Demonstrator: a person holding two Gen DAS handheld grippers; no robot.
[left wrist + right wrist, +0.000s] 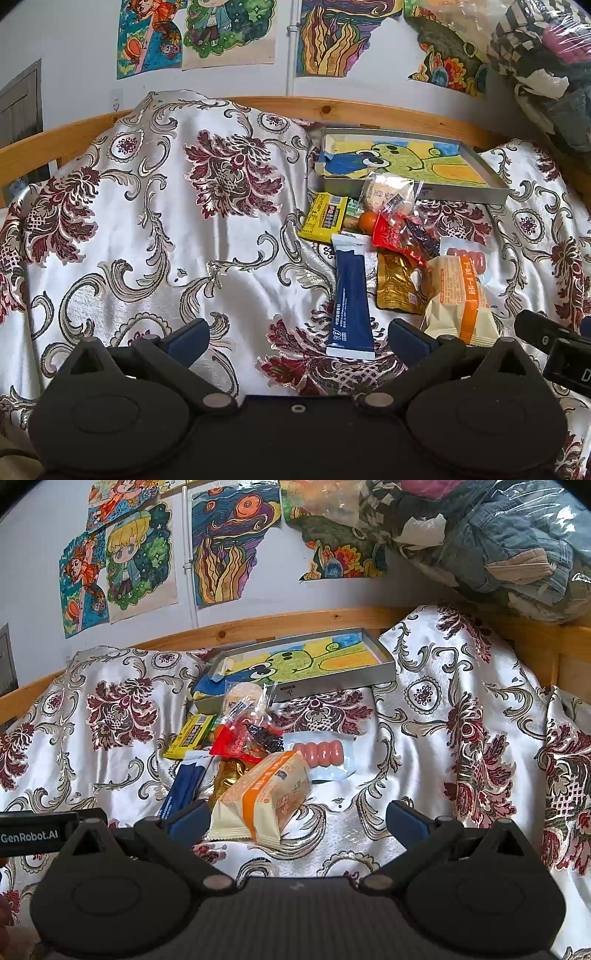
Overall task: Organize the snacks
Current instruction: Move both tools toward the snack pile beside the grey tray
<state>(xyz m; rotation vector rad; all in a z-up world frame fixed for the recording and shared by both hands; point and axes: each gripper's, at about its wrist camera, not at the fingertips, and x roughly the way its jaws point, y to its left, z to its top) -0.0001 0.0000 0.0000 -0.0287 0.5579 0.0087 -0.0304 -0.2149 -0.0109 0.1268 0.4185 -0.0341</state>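
A heap of snacks lies on a floral bedspread in front of a shallow grey tray (465, 192) (332, 688) lined with a green cartoon drawing. The heap holds a blue and white sachet (351, 299) (183, 781), a cream and orange bread pack (461, 299) (262, 794), a gold pouch (395, 284) (231, 775), a red wrapper (393, 232) (236, 740), a yellow pack (323, 218) (190, 734), pink sausages (467, 256) (319, 753) and a round pastry (384, 192) (242, 696). My left gripper (297, 339) is open just short of the sachet. My right gripper (297, 819) is open beside the bread pack's near end.
A wooden bed rail (369, 110) (295, 622) runs behind the tray, under a wall of coloured drawings. A clear plastic bag of clothes (498, 535) (546, 55) is piled at the upper right. A covered hump (207, 155) rises left of the snacks, another (461, 672) to their right.
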